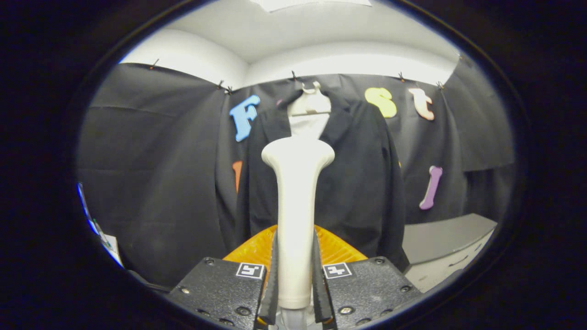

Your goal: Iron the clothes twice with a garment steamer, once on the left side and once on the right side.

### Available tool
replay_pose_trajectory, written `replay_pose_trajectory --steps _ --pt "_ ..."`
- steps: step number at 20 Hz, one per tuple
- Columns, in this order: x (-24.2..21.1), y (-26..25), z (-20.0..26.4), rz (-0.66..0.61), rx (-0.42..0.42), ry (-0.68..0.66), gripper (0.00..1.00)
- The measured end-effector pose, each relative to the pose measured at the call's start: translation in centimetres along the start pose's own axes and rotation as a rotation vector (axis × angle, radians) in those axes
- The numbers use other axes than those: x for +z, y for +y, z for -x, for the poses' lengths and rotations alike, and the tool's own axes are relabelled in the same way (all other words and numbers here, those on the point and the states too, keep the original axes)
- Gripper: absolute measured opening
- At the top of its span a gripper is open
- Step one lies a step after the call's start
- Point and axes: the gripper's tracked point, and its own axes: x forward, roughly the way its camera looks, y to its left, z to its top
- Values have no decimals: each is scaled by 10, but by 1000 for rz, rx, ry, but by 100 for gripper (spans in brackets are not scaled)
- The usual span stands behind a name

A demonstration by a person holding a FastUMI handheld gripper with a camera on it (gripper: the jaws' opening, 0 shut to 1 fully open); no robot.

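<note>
We had the gripper point(296, 284) clamped on the garment steamer point(297, 201), handle upright between both fingers. The dark jacket point(357, 183) hung straight ahead beyond the steamer head, long axis vertical.

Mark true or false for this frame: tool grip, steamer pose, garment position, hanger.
1. The tool is shut on the garment steamer's handle. True.
2. The steamer head lies flat on the grey cabinet. False: it stands upright, held between the fingers.
3. A dark jacket hangs beyond the steamer on a white hanger. True.
4. The jacket is folded on the orange ribbed piece. False: it hangs against the black cloth wall.
5. The steamer head is pressed into the jacket's right sleeve. False: it sits in front of the jacket's middle; contact cannot be told.
</note>
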Motion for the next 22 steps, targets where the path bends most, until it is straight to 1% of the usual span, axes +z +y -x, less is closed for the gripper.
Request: replay_pose_trajectory --steps 3,7,12,16,18,22 --pt "40 22 -21 49 16 -107 34" --pt "81 56 -48 100 80 -236 34" --pt "117 69 -92 139 87 -317 34" --pt "112 79 -121 117 85 -291 33" --pt "107 86 -130 109 95 -278 33" --pt "89 84 -136 142 66 -270 34"
